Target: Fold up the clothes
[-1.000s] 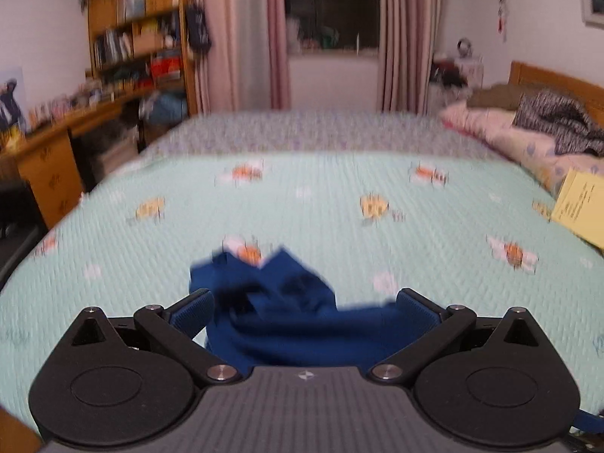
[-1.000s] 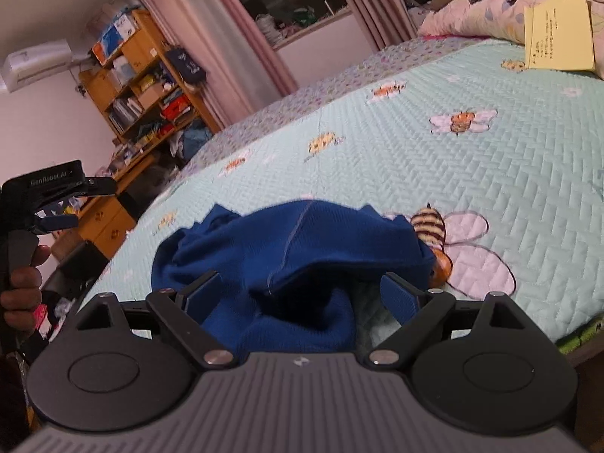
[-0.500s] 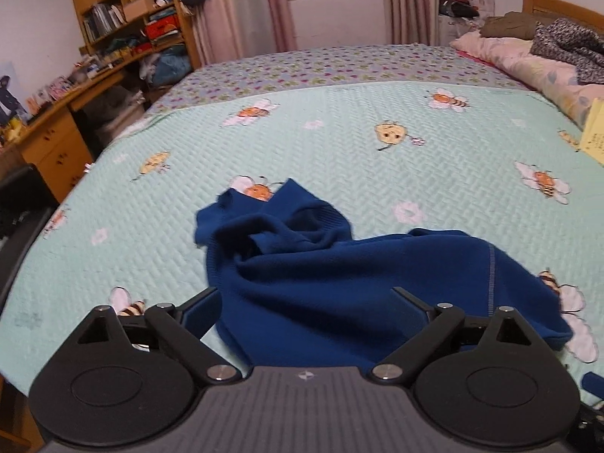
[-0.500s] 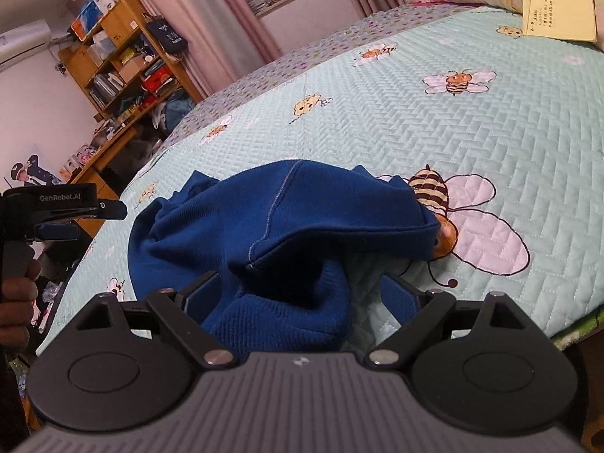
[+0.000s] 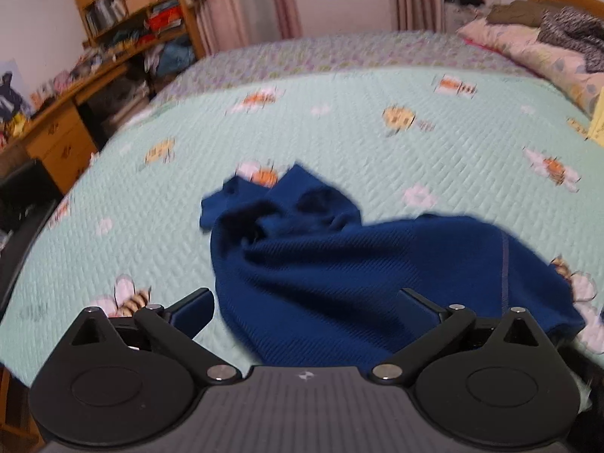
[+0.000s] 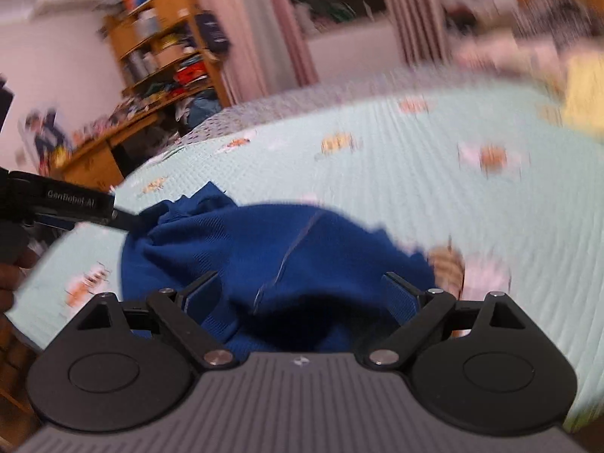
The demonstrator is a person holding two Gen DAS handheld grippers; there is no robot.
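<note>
A crumpled dark blue knit garment (image 5: 339, 264) lies near the front edge of the bed's mint green bee-print quilt (image 5: 377, 143). It also shows in the right wrist view (image 6: 287, 256). My left gripper (image 5: 305, 309) is open, its fingers apart over the garment's near left part. My right gripper (image 6: 302, 294) is open, its fingers spread over the garment's near edge. The left gripper's body (image 6: 60, 204) shows at the left of the right wrist view, its tip at the garment's left side. Both views are blurred.
A wooden desk and bookshelf (image 5: 113, 37) stand left of the bed. Pillows and a patterned cloth (image 5: 558, 41) lie at the back right. A yellow paper (image 5: 598, 124) lies at the right edge. Curtains and a window are behind.
The left gripper has tilted up slightly and shifted over the garment's left part. The right gripper has swung sharply, its view now blurred and level. The garment lies much as before.
</note>
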